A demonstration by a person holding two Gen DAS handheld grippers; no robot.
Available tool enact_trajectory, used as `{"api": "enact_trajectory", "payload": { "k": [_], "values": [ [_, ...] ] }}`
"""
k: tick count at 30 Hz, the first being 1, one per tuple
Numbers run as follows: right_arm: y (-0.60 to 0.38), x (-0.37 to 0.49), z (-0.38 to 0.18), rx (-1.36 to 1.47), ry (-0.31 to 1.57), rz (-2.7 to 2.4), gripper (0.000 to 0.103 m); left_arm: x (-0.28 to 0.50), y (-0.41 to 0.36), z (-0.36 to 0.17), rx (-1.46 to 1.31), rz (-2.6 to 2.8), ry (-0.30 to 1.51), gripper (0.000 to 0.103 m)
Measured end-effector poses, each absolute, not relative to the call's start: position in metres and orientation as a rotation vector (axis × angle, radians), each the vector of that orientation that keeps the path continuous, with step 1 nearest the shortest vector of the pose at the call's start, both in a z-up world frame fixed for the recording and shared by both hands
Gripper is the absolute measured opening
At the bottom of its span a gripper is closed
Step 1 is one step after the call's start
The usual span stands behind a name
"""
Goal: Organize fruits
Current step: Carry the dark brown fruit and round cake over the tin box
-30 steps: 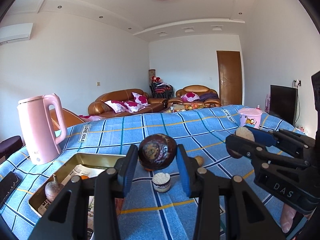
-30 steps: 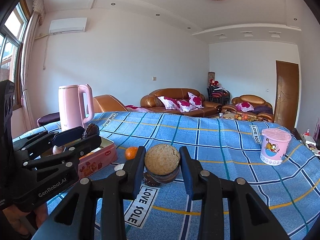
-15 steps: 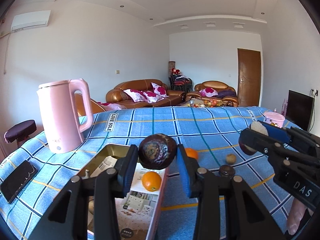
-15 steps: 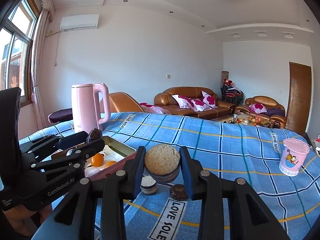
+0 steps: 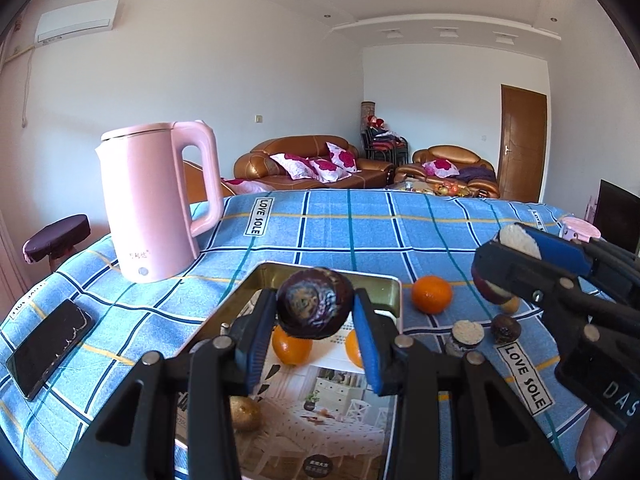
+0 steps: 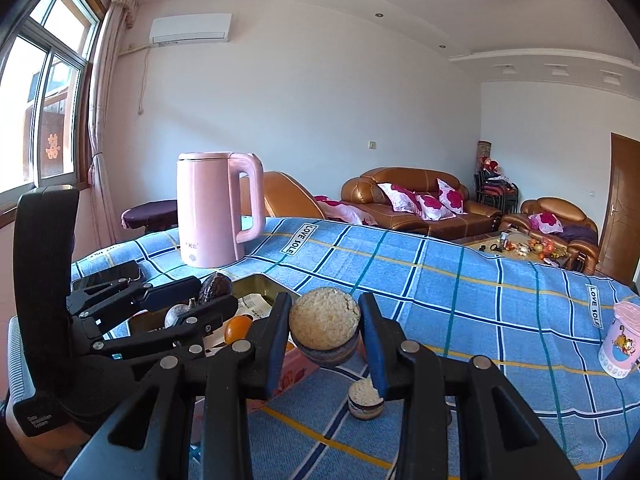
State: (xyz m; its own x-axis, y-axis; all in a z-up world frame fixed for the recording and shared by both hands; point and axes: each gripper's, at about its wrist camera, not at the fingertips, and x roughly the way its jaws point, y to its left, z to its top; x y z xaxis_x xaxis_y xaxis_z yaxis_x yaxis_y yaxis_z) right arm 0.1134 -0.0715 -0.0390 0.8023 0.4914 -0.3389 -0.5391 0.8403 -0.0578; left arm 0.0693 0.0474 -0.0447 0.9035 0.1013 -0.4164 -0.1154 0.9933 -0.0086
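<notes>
A blue checked cloth covers the desk [image 5: 420, 240] in a living room. Nearest, the left gripper [image 5: 316, 332] is clamped on a dark wrinkled fruit [image 5: 315, 307] above the tin [image 5: 394, 292], probably to drop it in. The right gripper [image 6: 325, 340] pinches a cut fruit half [image 6: 325, 330]. The grippers hide most of the tin's contents; two oranges [image 5: 292, 346] peek through.

A blue checked cloth with navy, teal and yellow lines [image 5: 420, 240] lies under a tall pink plastic kettle [image 5: 152, 204], a round orange tangerine [image 5: 431, 294] and a gold metal tin [image 5: 390, 284].
</notes>
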Motion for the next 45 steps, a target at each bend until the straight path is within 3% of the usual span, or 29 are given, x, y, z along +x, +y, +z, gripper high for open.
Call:
{"api": "enact_trajectory", "payload": {
  "k": [45],
  "values": [
    [-0.016,0.157,-0.076,-0.152,0.510,0.656,0.037,0.097,0.089,-0.060,-0.089,0.134,0.562,0.042]
  ]
}}
